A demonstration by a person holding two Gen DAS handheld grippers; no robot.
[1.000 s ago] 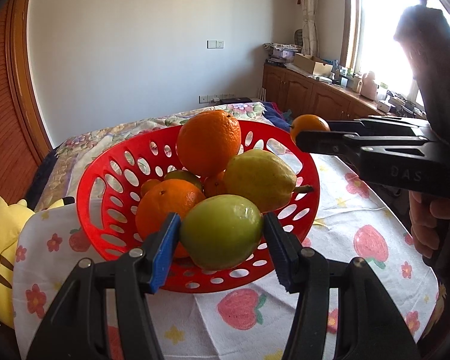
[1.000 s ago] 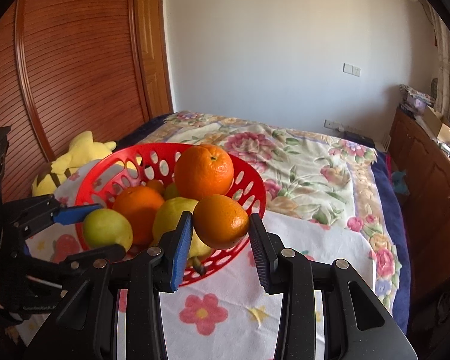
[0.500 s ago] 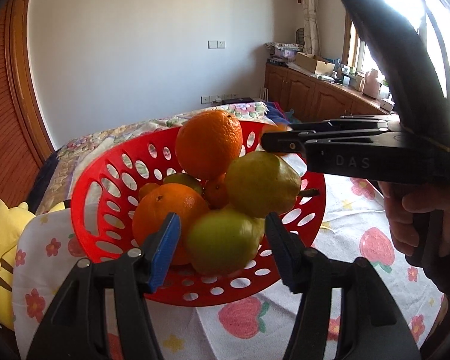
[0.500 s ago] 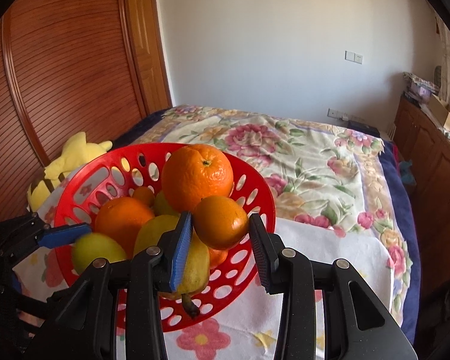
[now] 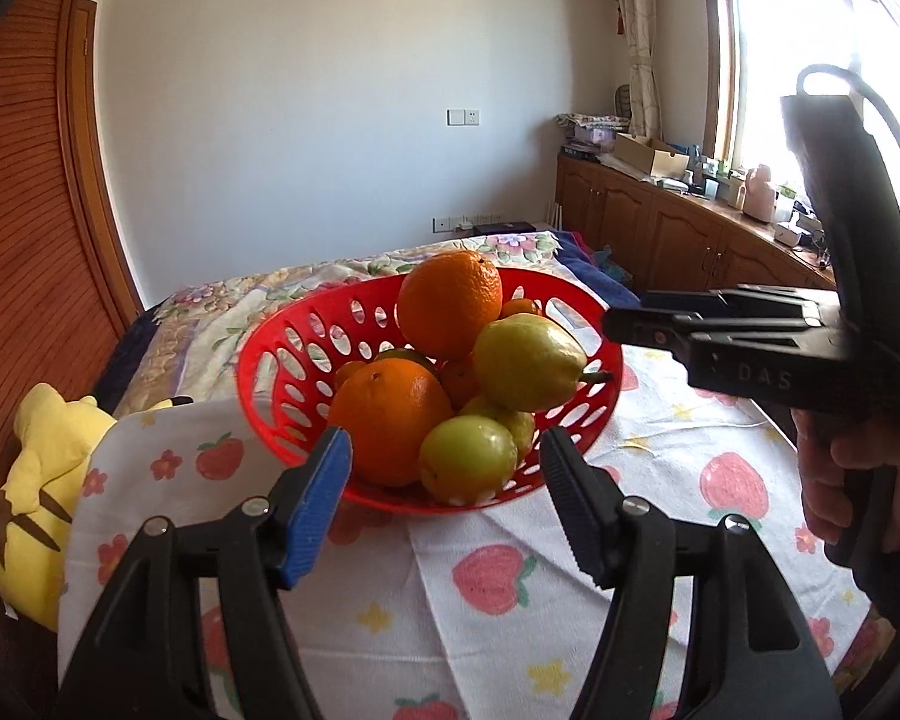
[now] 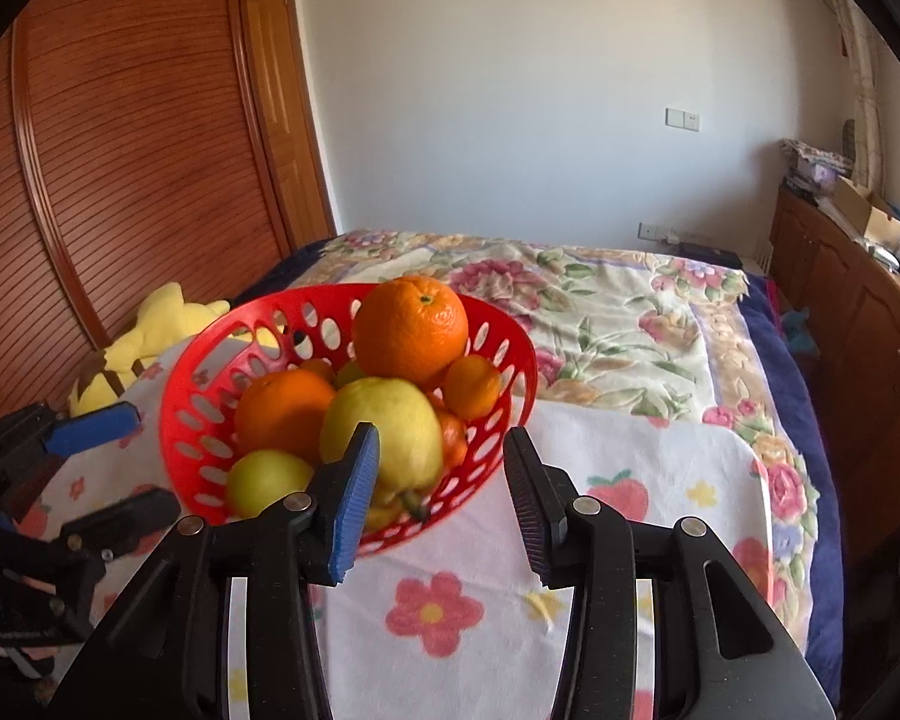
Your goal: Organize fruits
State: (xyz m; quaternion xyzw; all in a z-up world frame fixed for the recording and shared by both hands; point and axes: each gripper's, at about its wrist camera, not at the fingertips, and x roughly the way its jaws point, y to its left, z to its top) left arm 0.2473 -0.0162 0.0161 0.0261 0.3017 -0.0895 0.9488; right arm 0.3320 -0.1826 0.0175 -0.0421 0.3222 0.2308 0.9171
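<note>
A red slotted basket [image 5: 282, 336] [image 6: 174, 408] stands on the strawberry-print cloth. It holds a large orange [image 5: 450, 306] on top, a yellow-green pear [image 5: 528, 360], another orange [image 5: 390, 420], a green fruit [image 5: 468, 465] [image 6: 267, 480] and a small orange [image 6: 473, 387]. My left gripper [image 5: 447, 498] sits just short of the basket's near rim. Its jaws are opening with nothing between them. My right gripper [image 6: 441, 492] is also in front of the basket, jaws opening and empty. Each gripper shows side-on in the other's view: the right gripper [image 5: 615, 321] and the left gripper [image 6: 114, 471].
A yellow plush toy [image 5: 48, 468] lies left of the table's edge. Behind the table is a bed with a floral quilt [image 6: 600, 312]. Wooden cabinets [image 5: 660, 228] line the right wall, a slatted wooden door [image 6: 120, 150] the left. A hand [image 5: 834, 480] holds the right gripper.
The left gripper let go of the green fruit and the right one let go of the small orange; both fruits now lie in the basket. Both grippers have drawn back with wider jaws.
</note>
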